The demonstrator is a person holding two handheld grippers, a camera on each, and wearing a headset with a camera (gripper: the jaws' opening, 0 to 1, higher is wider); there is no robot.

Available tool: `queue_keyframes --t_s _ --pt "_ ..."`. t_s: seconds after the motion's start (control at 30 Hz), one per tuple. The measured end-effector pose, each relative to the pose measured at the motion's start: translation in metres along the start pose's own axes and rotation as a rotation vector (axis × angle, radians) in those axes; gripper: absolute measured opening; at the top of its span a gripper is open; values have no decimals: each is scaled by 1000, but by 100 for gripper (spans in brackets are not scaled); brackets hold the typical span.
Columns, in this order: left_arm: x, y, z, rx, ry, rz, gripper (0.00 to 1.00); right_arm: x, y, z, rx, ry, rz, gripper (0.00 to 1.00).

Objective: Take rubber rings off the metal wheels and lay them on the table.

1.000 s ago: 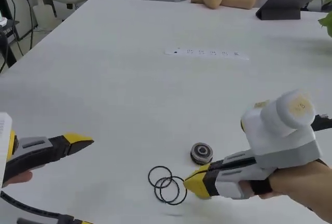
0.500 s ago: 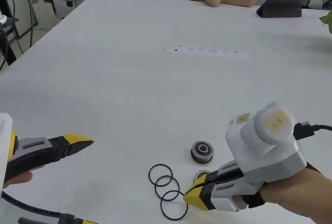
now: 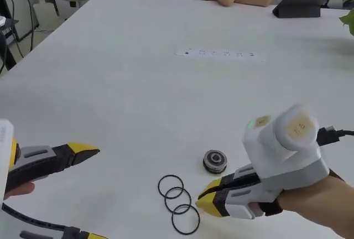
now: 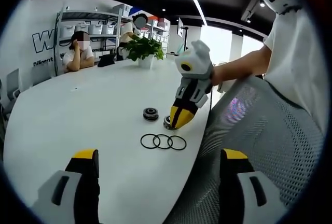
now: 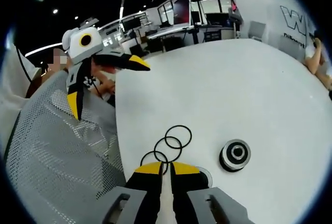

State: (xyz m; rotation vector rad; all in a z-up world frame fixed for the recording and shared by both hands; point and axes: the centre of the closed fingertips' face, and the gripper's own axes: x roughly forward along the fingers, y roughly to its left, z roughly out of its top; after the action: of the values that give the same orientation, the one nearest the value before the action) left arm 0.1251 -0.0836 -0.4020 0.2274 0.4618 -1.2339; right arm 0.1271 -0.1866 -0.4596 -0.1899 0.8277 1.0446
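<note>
White table [image 3: 138, 84] holds three rubber rings [image 3: 177, 193], two metal wheels [image 4: 151, 113].

The table [image 3: 138, 84] looks smooth and matt, the rubber rings [image 3: 178, 203] are thin loops of dull black rubber, the metal wheel [image 3: 214, 161] shows bright, slightly glossy steel, and the right gripper [image 3: 202, 198] is smooth hard plastic with a faint sheen.

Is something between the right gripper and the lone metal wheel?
Nothing visible does. The metal wheel sits close beside the right gripper on the table; the rubber rings lie on the gripper's other side.
</note>
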Motion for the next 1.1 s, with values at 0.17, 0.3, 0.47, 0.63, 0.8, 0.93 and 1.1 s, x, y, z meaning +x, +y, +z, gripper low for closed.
queue_keyframes --t_s 0.17,0.3,0.47,0.63,0.8,0.93,1.1 --pt "-1 1 2 7 1 -4 95 -11 -14 16 18 -89 -52 4" --pt "-2 4 8 25 4 -7 95 -21 -27 28 29 -171 -98 7" --pt "-1 12 26 74 -8 -16 94 -31 -49 31 54 -222 -171 9" --pt "3 21 58 157 -35 -36 93 -35 -64 24 71 -228 -212 10" --pt "16 28 91 259 -57 -66 87 -36 -76 14 89 -226 -238 11" --pt "30 26 111 304 -77 -100 85 -34 -81 6 106 -212 -246 12" --pt "54 25 124 347 -79 -144 81 -33 -87 -1 111 -199 -252 13"
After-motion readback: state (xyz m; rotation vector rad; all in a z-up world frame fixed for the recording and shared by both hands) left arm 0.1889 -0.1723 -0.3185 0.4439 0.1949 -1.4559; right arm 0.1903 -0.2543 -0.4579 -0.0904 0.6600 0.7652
